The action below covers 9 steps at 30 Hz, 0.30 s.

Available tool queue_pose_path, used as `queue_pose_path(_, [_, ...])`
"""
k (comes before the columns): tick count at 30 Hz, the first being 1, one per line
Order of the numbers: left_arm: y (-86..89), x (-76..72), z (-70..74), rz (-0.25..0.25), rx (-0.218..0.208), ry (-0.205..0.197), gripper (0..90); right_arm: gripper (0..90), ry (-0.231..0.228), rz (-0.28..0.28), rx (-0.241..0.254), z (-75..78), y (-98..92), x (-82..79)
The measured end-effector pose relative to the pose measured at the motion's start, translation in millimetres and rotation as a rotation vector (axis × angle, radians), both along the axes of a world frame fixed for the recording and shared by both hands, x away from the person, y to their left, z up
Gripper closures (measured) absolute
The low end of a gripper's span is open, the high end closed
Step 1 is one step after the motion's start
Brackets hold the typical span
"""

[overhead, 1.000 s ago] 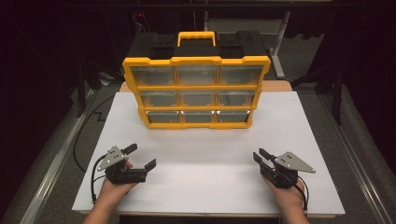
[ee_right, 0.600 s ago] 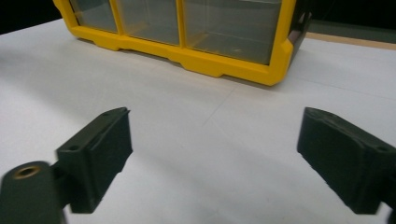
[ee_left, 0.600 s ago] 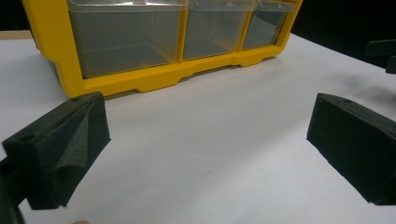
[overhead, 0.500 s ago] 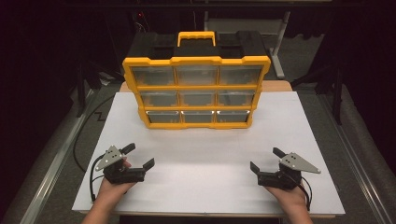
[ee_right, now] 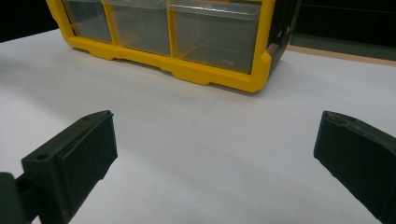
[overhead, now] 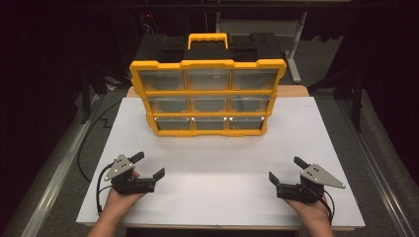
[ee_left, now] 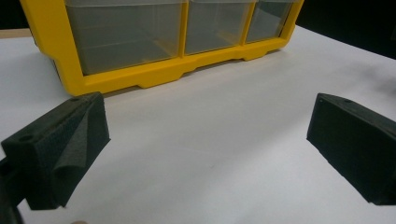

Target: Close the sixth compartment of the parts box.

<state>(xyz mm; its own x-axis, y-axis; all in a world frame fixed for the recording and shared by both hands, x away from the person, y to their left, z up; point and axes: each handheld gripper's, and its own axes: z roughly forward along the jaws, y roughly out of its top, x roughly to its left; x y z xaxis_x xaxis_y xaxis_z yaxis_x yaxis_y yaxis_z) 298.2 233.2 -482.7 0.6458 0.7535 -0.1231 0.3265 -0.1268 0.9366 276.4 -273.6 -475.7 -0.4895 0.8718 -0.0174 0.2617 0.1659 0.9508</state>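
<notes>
No text, label, brand, number or sign can be read anywhere — not on the yellow drawer cabinet (overhead: 207,94), its clear drawer fronts (ee_left: 126,35) or its handle (overhead: 207,39) — and the white table top (overhead: 222,168) bears no print

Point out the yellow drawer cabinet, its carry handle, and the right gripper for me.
yellow drawer cabinet (overhead: 207,91), high view, on the frame bar between the top and middle drawer rows.
carry handle (overhead: 207,36), high view, on its top bar.
right gripper (overhead: 286,170), high view, midway between its open fingers.
</notes>
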Motion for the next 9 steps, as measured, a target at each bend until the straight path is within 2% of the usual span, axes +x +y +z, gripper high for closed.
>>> queue_pose_path(9, [0.1,-0.7,1.5,0.015,-0.007,0.0,0.2,0.3,0.0,-0.002,0.003,-0.2,0.6,-0.3])
